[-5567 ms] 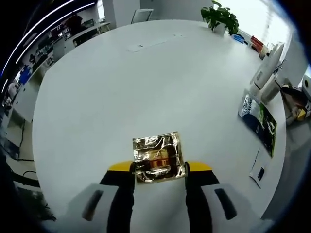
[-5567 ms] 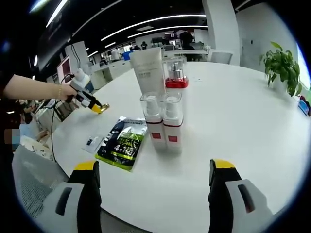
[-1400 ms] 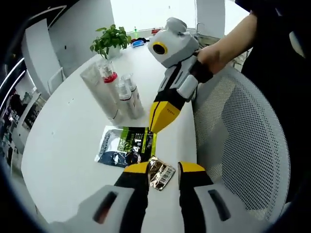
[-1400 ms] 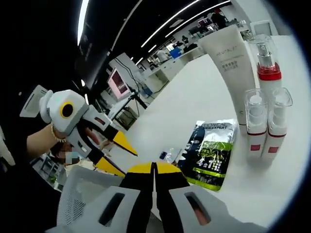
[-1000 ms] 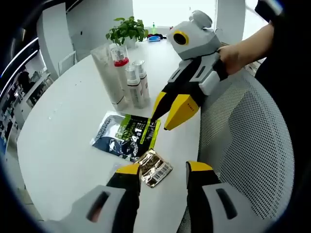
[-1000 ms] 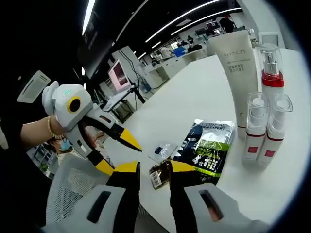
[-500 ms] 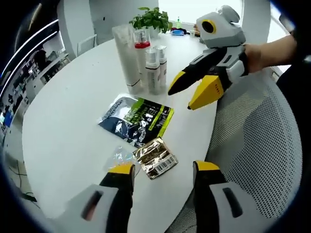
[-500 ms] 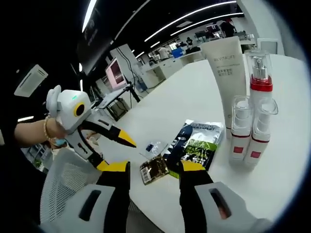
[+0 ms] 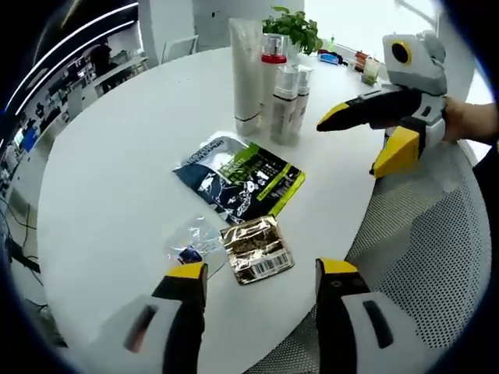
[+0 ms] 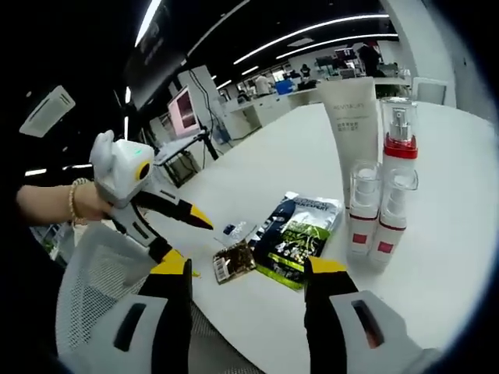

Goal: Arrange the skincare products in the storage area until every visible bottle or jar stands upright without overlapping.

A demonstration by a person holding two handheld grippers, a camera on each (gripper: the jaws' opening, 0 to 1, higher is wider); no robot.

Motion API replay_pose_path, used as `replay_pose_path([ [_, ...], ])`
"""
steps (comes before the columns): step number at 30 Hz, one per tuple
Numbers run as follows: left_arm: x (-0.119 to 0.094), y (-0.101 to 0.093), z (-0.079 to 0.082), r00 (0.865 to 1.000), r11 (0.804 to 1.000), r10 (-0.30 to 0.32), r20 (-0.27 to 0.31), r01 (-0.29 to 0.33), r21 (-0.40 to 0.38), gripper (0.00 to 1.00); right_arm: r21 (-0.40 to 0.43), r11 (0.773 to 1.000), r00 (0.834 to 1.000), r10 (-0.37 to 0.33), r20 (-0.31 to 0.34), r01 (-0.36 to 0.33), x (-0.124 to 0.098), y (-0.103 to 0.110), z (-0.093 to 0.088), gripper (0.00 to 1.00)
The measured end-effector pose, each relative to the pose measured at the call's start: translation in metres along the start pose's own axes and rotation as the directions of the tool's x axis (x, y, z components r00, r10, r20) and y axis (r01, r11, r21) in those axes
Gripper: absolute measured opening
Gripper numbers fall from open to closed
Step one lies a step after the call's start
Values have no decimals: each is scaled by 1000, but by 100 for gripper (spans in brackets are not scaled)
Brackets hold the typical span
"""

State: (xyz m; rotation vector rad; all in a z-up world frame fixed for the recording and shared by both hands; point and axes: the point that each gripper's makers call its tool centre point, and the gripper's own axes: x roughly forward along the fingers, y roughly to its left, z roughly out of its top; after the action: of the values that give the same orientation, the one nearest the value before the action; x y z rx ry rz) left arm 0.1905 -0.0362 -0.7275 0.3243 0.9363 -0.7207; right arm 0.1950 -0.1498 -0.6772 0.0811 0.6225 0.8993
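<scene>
Hovering over sachets near the tabletop (image 9: pixel 117 140) edge, both grippers empty.
Left gripper (image 9: pixel 261 273) and right gripper (image 10: pixel 248 269) have fingers spread wide; bottles (image 9: pixel 285 103) stand upright; gold sachet (image 9: pixel 256 248) probably wants tidying next.

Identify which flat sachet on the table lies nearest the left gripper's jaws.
The gold foil sachet, just ahead of the left gripper; the dark green-and-white pouch lies farther away, toward the bottles.
</scene>
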Motion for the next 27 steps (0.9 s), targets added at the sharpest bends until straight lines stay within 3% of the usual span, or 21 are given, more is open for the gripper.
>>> replay_pose_path([
  [9,16,-6,-6,999,999,11,-41,-12,-30,60,-17,998,998,-57,7,57,-12,-9,-3,72],
  [14,25,-8,-5,999,997,20,-30,-22,-72,61,-15,996,996,-85,15,85,-16,-12,-3,79],
  [27,37,-4,-10,997,994,64,-40,-67,-91,56,16,990,989,-140,42,139,-24,-24,2,84],
])
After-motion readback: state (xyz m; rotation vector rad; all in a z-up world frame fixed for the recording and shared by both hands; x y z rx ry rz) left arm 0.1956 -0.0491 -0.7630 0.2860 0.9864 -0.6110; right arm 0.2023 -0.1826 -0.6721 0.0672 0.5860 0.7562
